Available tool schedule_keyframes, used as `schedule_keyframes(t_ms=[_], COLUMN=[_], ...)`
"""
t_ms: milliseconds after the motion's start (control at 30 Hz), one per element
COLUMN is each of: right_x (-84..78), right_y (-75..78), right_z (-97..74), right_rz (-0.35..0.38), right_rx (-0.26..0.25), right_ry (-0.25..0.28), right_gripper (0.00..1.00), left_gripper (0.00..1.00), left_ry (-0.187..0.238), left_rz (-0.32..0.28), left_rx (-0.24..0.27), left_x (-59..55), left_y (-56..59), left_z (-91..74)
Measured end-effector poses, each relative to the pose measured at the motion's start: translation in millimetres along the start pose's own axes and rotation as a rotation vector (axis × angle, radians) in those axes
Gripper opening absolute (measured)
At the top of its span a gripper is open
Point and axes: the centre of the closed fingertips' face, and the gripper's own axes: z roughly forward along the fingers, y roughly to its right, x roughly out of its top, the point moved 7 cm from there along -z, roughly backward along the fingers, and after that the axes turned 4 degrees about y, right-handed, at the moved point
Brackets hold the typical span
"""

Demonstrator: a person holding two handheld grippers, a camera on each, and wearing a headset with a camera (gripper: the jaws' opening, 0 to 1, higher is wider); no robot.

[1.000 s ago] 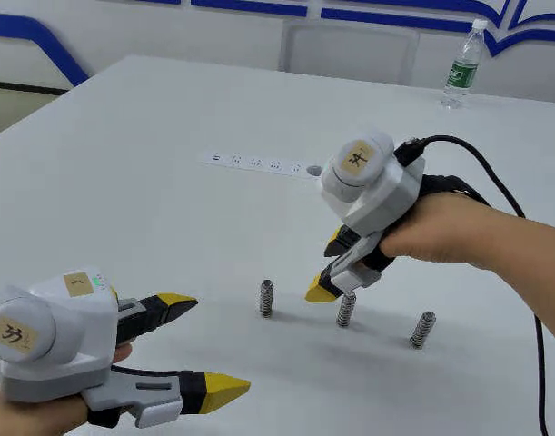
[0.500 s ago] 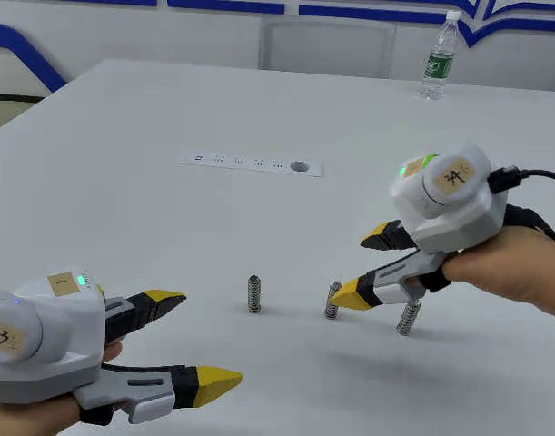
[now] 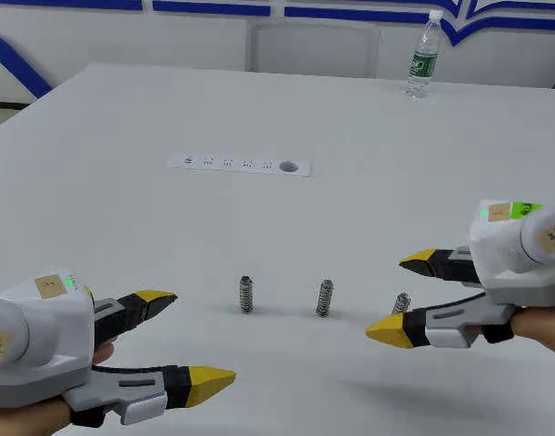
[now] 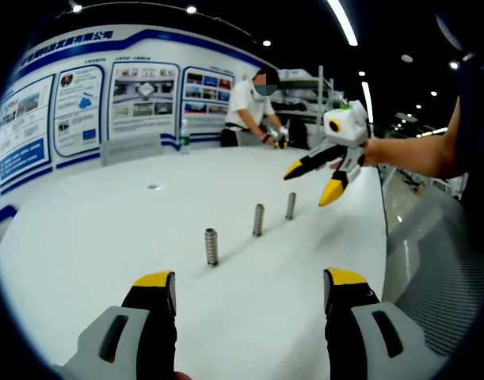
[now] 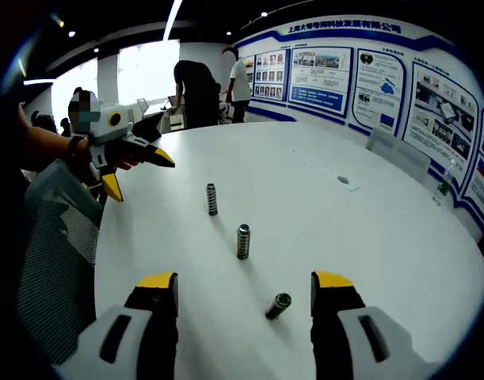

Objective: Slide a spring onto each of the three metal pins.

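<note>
Standing in a row on the white worktop (image 3: 123,227) were the first spring (image 3: 246,293), the middle spring (image 3: 324,297) and the third spring (image 3: 401,303); whether pins ran inside them could not be told. The right gripper (image 3: 396,297) hung with fingers spread wide and empty, the third spring showing between them in the right gripper view, untouched. The left gripper (image 3: 191,336), fingers equally wide and empty, hovered well apart from the first spring. These looked like light, squashy wire coils, likely to pop free under a hard squeeze, so best pinched gently across the middle turns.
</note>
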Motion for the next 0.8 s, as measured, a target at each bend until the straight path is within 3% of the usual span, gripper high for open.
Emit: schedule_keyframes(t_ms=[200, 400, 533, 800], right_x=[-21.0, -31.3, -40.9, -47.5], right_y=[-5.2, -9.7, -12.5, -15.8], right_z=[-14.9, -27.5, -30.9, -36.1], right_rz=[0.031, 0.057, 0.075, 0.114], right_rx=[-0.028, -0.073, -0.109, -0.154], right_ry=[0.041, 0.106, 0.114, 0.158], right_gripper=[0.72, 0.76, 0.77, 0.78], left_gripper=[0.78, 0.79, 0.79, 0.80], left_ry=[-0.001, -0.005, -0.007, -0.004], left_rz=[0.000, -0.002, -0.009, -0.014], left_rx=[-0.001, 0.000, 0.006, 0.007], left_x=[-0.4, -4.0, -7.3, -7.7], left_y=[0.1, 0.3, -1.3, -3.1], left_z=[-0.4, 0.1, 0.0, -0.1])
